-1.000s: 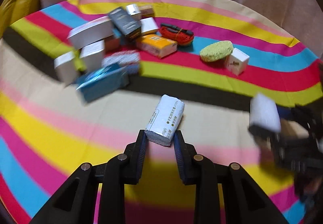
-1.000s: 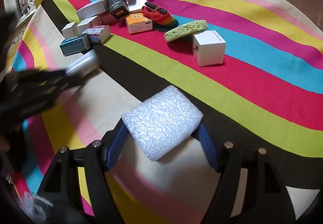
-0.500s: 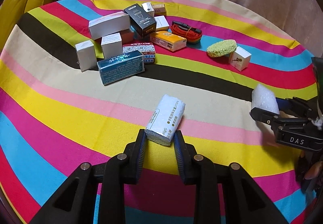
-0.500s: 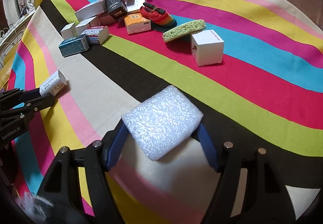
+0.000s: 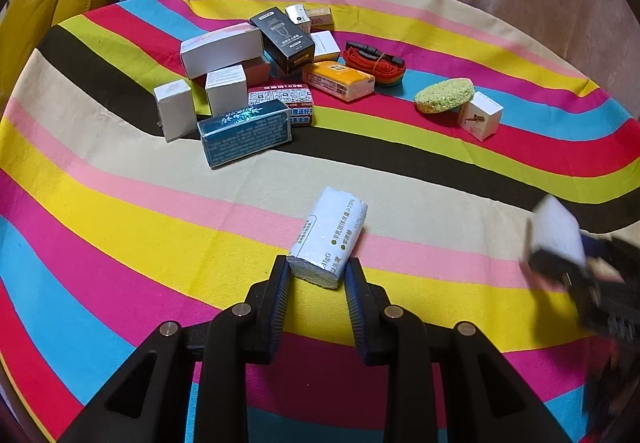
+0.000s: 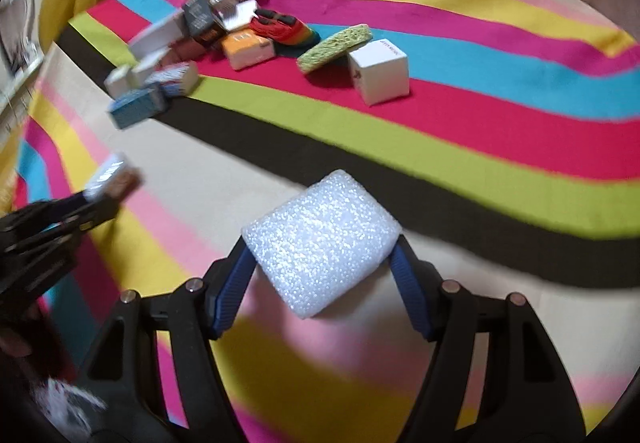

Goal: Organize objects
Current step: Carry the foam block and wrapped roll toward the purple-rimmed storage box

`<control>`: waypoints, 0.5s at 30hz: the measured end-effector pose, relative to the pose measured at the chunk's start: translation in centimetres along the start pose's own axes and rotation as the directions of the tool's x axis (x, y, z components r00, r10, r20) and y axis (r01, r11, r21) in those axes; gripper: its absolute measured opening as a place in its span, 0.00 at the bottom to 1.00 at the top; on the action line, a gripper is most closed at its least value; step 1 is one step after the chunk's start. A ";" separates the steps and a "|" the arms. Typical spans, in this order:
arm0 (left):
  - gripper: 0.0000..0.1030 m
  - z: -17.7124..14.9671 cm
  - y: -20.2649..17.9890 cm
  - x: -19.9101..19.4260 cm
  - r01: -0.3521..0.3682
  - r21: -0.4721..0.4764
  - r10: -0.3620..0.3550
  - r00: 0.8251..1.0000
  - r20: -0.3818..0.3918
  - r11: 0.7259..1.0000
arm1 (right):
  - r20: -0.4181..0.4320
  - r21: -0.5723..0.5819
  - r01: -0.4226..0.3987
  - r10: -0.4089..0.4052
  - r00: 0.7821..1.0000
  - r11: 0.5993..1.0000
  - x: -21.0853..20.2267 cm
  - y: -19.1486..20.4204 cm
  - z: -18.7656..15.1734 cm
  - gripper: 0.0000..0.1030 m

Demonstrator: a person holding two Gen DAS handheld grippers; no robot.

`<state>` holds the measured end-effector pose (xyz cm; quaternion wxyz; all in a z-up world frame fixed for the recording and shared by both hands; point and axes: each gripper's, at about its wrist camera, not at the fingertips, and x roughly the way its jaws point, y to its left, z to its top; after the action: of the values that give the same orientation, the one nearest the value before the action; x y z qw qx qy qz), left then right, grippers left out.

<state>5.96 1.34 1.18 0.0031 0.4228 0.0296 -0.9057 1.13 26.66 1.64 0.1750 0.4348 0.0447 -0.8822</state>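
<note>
My left gripper is shut on a small white packet with printed text and holds it above the striped cloth. My right gripper is shut on a white foam block. The right gripper and its foam block show blurred at the right edge of the left wrist view. The left gripper and its packet show blurred at the left of the right wrist view. A cluster of boxes lies at the back left.
A striped cloth covers the table. A blue box, an orange pack, a red strap bundle, a green sponge and a white cube box lie at the back. A yellow sofa stands far left.
Both grippers keep their holds. The left wrist view has pulled back and risen, showing more of the table. The right gripper is in motion, and its view has shifted toward the back objects.
</note>
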 end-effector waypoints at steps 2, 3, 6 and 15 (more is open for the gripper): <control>0.28 0.0 0.0 0.0 0.002 -0.002 -0.002 1.000 0.000 1.000 | 0.006 -0.020 -0.005 0.005 1.000 1.000 -1.1 1.1 -1.3 0.69; 0.28 0.0 0.0 0.0 0.003 -0.004 -0.003 1.000 0.000 1.000 | 0.009 -0.033 -0.006 0.006 1.000 0.999 -1.5 1.5 -1.8 0.69; 0.28 0.0 0.4 -0.1 -0.009 -0.021 0.009 1.000 0.004 1.000 | 0.027 -0.065 -0.006 0.008 1.000 0.998 -2.9 2.5 -2.9 0.69; 0.28 -4.0 4.5 -5.5 0.083 -0.172 -0.064 0.992 0.112 0.982 | 0.051 -0.098 -0.040 0.045 0.998 0.994 -5.9 3.5 -4.7 0.69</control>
<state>12.75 -2.98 2.59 0.0088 0.3711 0.1252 -0.9201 9.19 26.04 3.59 0.2155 0.4030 0.0734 -0.8864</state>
